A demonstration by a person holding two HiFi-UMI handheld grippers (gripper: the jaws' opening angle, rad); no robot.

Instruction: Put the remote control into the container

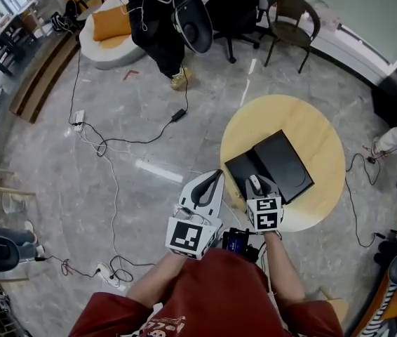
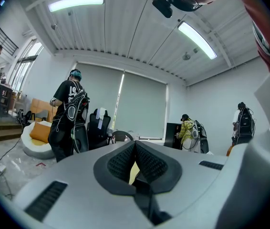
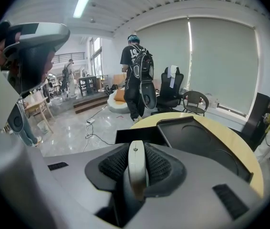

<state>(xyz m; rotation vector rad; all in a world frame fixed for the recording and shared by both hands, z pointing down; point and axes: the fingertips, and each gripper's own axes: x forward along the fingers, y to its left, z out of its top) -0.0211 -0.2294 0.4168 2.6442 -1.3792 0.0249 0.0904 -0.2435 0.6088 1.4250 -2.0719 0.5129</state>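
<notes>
Remote control [image 3: 136, 171] sits pinched in the right tool [image 1: 257, 190] over the table's [image 1: 321, 135] six o'clock edge. The container [image 1: 283, 163] at one o'clock awaits it, unfilled. The left tool [image 1: 210, 187] is closed and empty.

No legible text anywhere. White print on the red shirt [image 1: 162, 326] is cut off at the frame edge. White print on the black shirt [image 2: 73, 92] is too small to read. Marker cubes [image 1: 188, 236]: patterns only, no characters.

Black container [image 1: 286, 161] on round wooden table [image 1: 307, 120]
</notes>
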